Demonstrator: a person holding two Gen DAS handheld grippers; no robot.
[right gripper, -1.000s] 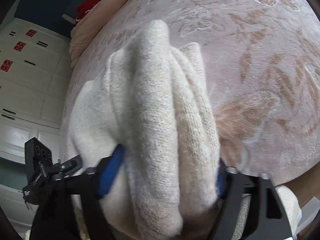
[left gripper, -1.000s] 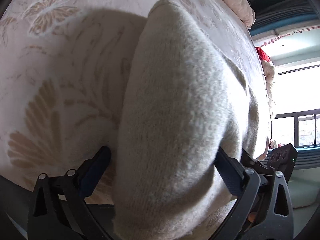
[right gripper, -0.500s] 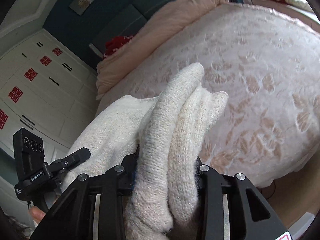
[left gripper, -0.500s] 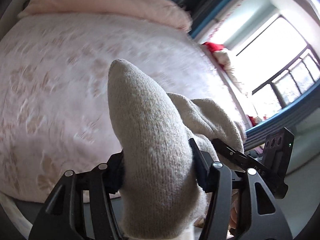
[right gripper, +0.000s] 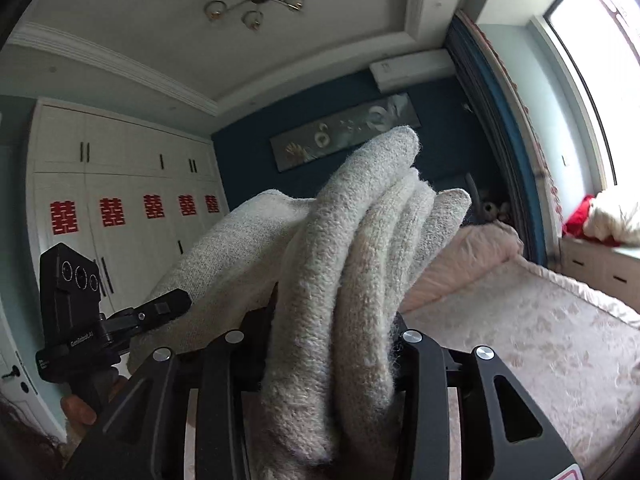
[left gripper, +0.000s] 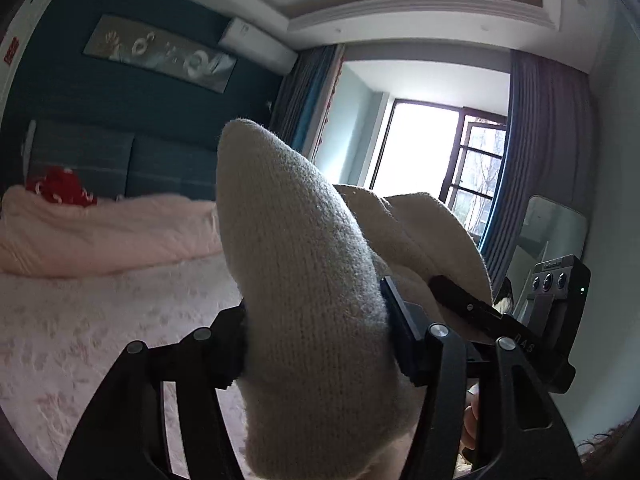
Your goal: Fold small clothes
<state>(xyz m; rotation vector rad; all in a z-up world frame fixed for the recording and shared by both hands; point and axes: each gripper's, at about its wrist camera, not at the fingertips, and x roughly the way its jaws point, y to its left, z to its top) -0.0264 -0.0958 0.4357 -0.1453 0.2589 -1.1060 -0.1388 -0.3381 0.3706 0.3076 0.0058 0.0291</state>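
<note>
1. Left gripper (left gripper: 316,332): jaws easing apart a little, yet the pads press on a thick bunch of the cream knitted garment (left gripper: 304,264), which stands up between them.
2. Right gripper (right gripper: 332,344): jaws also opening slightly, pinching several stacked folds of the same knit; pads are sunk into the wool on both sides.
3. Garment location: held in the air above the near end of the bed (right gripper: 540,340), spanning between the two grippers. The lower part hangs out of frame; I cannot tell whether it is clear of the bed.
4. Step in hand, judged: lifting the piece to let it hang and straighten before laying it flat.
5. To do it well: keep both pinches firm, since the knit is bulky and could creep out of slackening jaws. Draw the grippers apart level so the top edge goes taut. Lower onto the bed with the far edge touching first.
6. Surface: the bed has a pale pink floral cover, soft, likely to drag on wool.
7. Room, relative to the bed: pink duvet (left gripper: 104,232) and a red item at its head; dark blue wall with a long picture (left gripper: 160,54) behind; window (left gripper: 440,152) on one side, white wardrobes (right gripper: 120,200) on the other.
</note>
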